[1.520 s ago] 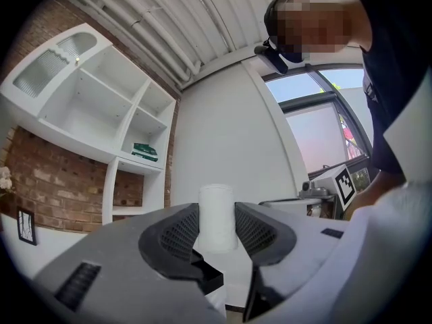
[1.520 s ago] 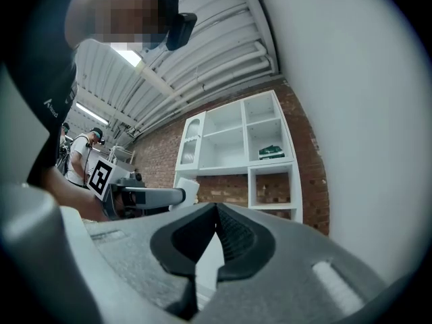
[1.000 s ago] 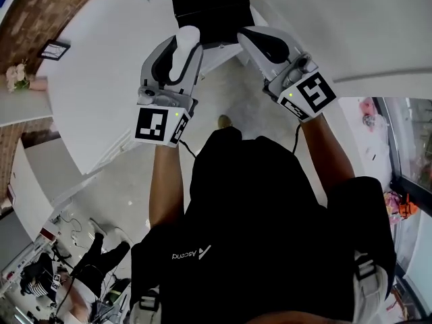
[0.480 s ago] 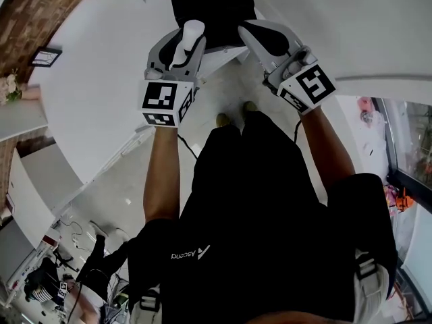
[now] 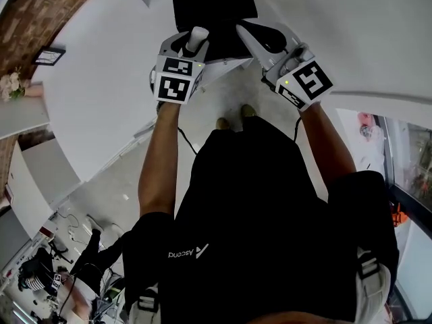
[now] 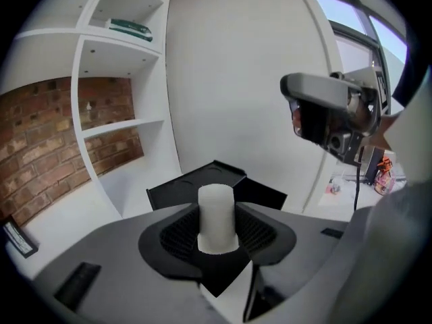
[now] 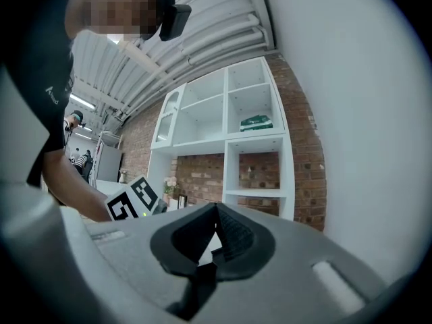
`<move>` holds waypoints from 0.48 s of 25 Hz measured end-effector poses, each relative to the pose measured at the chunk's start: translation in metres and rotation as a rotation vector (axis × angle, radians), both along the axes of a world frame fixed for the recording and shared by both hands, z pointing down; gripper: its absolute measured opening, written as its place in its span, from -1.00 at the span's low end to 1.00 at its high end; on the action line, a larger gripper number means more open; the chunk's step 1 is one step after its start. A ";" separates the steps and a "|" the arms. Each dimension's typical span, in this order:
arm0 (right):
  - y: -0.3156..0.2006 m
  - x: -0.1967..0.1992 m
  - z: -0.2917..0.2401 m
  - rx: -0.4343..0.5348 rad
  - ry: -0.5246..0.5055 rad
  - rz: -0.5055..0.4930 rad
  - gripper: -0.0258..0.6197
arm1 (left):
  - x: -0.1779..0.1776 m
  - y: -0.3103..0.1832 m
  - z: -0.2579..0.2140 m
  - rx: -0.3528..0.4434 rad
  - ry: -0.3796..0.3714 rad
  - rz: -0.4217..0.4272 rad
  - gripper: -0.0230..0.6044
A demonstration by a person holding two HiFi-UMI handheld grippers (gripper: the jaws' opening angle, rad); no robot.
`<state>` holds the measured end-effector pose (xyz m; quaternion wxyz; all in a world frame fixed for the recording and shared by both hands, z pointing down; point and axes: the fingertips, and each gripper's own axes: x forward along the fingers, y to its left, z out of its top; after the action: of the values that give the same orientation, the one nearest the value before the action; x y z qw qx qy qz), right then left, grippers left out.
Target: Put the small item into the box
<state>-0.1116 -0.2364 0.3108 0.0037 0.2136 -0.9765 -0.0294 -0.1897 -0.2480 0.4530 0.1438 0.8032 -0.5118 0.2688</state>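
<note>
Left claw (image 6: 217, 229) holds white cylinder (image 6: 216, 204) beside open black box (image 5: 214, 5).

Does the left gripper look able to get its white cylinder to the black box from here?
Probably yes. The left gripper, shut on the white cylinder, points at the black box just ahead, with nothing between them; the right gripper sits off to the side.

support: white table (image 6: 115, 204) | on it: black box (image 6: 217, 179)
</note>
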 end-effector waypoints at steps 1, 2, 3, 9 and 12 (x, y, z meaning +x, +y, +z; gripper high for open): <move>-0.004 0.001 0.001 -0.002 0.000 -0.005 -0.92 | 0.000 -0.004 0.008 -0.027 -0.027 -0.001 -0.41; -0.008 0.002 0.002 -0.004 0.000 -0.009 -0.92 | -0.001 -0.008 0.015 -0.055 -0.050 -0.002 -0.41; -0.012 0.003 0.003 -0.006 -0.001 -0.013 -0.92 | 0.000 -0.011 0.023 -0.082 -0.069 -0.001 -0.41; -0.029 0.009 0.009 -0.022 -0.010 -0.028 -0.92 | -0.002 -0.024 0.061 -0.238 -0.172 0.013 -0.41; -0.036 0.013 0.011 -0.025 -0.013 -0.034 -0.92 | -0.003 -0.031 0.077 -0.294 -0.216 0.021 -0.41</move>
<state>-0.0987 -0.2724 0.3221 -0.0004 0.1970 -0.9803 -0.0157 -0.1932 -0.2786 0.5295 0.2010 0.7454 -0.4710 0.4267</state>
